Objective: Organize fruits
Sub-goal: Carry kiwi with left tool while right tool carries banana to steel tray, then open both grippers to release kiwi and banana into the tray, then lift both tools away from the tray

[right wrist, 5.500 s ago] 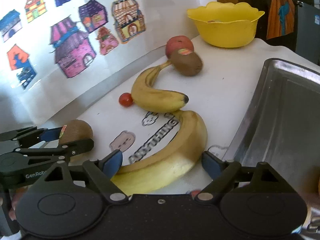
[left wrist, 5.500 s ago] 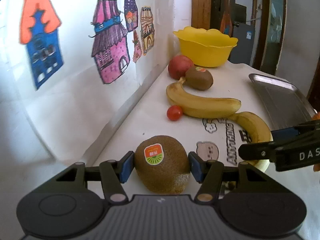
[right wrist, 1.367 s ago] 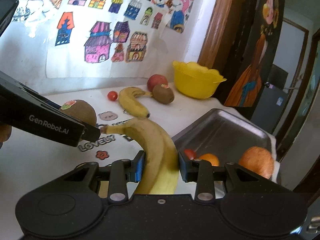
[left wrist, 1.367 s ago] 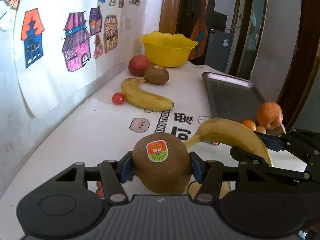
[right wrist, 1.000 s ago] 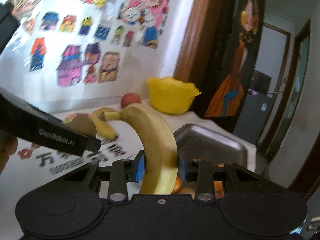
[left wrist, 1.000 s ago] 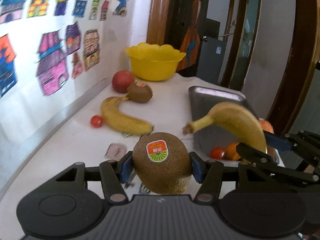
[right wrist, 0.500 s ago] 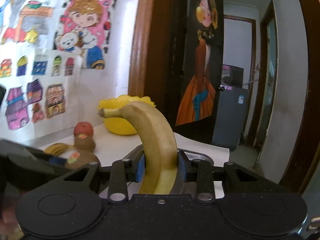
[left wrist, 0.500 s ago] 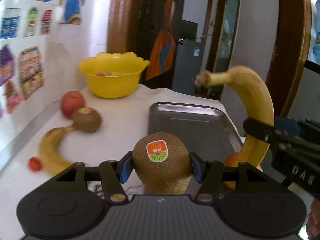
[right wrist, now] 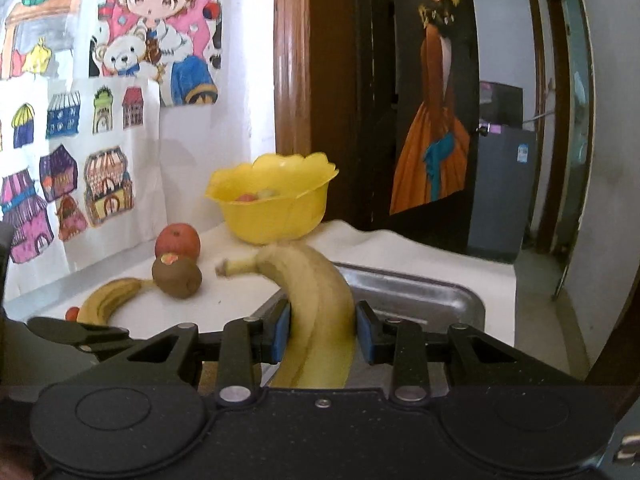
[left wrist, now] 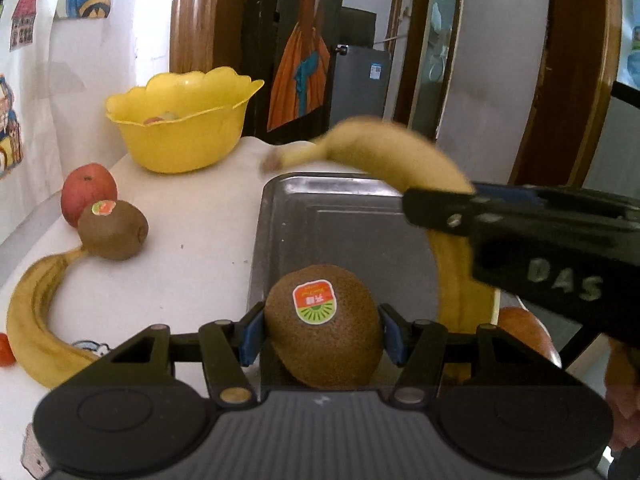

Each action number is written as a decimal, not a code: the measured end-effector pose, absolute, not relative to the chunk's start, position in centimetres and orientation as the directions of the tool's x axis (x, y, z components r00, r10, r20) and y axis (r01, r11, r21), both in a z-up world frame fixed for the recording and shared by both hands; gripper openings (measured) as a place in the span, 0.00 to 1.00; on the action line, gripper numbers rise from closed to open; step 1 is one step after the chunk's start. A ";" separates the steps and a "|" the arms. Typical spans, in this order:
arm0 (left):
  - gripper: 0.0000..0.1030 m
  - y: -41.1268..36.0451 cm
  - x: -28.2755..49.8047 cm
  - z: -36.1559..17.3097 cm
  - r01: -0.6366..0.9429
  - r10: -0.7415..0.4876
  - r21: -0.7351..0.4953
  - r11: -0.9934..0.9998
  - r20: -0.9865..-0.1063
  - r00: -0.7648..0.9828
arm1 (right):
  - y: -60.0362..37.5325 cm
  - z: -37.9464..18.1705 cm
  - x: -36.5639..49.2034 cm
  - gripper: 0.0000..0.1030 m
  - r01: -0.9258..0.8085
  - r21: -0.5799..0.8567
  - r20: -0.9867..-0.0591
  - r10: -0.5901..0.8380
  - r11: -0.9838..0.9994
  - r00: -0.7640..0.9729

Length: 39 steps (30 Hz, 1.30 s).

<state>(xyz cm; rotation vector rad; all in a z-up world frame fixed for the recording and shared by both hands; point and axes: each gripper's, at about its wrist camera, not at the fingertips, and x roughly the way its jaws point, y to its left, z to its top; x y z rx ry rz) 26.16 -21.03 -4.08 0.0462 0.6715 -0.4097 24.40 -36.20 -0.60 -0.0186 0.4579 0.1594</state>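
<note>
My left gripper (left wrist: 322, 334) is shut on a brown kiwi (left wrist: 323, 325) with a red and green sticker, held over the near end of the metal tray (left wrist: 344, 220). My right gripper (right wrist: 322, 332) is shut on a yellow banana (right wrist: 316, 304), its stem pointing left above the tray (right wrist: 416, 292). In the left wrist view that banana (left wrist: 400, 160) arches over the tray's right side, gripped by the black right gripper (left wrist: 440, 210). On the white table lie a second banana (left wrist: 36, 312), a second kiwi (left wrist: 113, 230) and a red apple (left wrist: 89, 192).
A yellow bowl (left wrist: 180, 136) with small fruit inside stands at the far end of the table by a wooden door frame. A cherry tomato (left wrist: 5, 350) lies at the left edge. An orange fruit (left wrist: 524, 334) shows on the tray's near right. Drawings cover the wall on the left.
Both grippers have swung right from the table towards the tray, carrying the kiwi and the banana. The held banana has rolled and dropped lower over the tray.
</note>
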 end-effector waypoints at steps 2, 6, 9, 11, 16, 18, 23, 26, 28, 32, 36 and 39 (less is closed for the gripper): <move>0.60 -20.9 26.2 -4.1 0.388 -0.356 -0.087 0.918 -0.616 0.703 | -36.2 -1.0 24.6 0.35 -0.149 0.022 -0.456 0.143 0.989 0.878; 0.61 -21.0 26.5 -4.0 0.388 -0.351 -0.080 0.918 -0.617 0.704 | -36.6 -1.7 24.8 0.35 -0.139 0.053 -0.480 0.147 0.989 0.865; 0.61 -21.0 26.6 -4.0 0.389 -0.350 -0.077 0.918 -0.618 0.704 | -36.9 -1.6 24.5 0.34 -0.128 0.060 -0.467 0.141 0.990 0.873; 0.61 -21.0 26.7 -4.0 0.388 -0.353 -0.083 0.918 -0.617 0.703 | -37.0 -1.4 24.2 0.37 -0.128 0.065 -0.460 0.144 0.990 0.876; 0.70 -20.9 25.8 -3.0 0.407 -0.370 -0.072 0.910 -0.580 0.725 | -37.5 -0.3 23.0 0.45 -0.099 0.070 -0.429 0.119 0.993 0.895; 0.73 -20.7 25.2 -2.5 0.412 -0.371 -0.061 0.909 -0.565 0.737 | -37.9 0.4 22.1 0.52 -0.089 0.077 -0.403 0.113 0.993 0.908; 0.85 -19.5 23.5 -1.0 0.393 -0.363 -0.058 0.918 -0.524 0.770 | -38.2 2.4 19.5 0.68 -0.074 0.089 -0.341 0.100 0.993 0.935; 0.90 -18.4 22.2 0.2 0.372 -0.350 -0.060 0.926 -0.502 0.790 | -38.2 3.5 17.6 0.80 -0.067 0.098 -0.304 0.094 0.993 0.948; 0.97 -17.7 21.2 0.9 0.352 -0.335 -0.059 0.934 -0.484 0.808 | -38.1 4.1 16.5 0.86 -0.063 0.096 -0.286 0.088 0.993 0.954; 0.99 -16.2 19.3 2.3 0.309 -0.304 -0.063 0.949 -0.445 0.842 | -37.5 5.2 14.0 0.98 -0.071 0.098 -0.257 0.094 0.993 0.962; 0.99 -14.5 17.6 3.2 0.275 -0.278 -0.071 0.959 -0.430 0.859 | -36.7 5.8 11.5 0.99 -0.053 0.091 -0.238 0.073 0.994 0.969; 0.99 -13.0 16.2 3.6 0.248 -0.257 -0.078 0.966 -0.423 0.869 | -35.9 5.9 9.6 0.99 -0.032 0.078 -0.231 0.050 0.996 0.972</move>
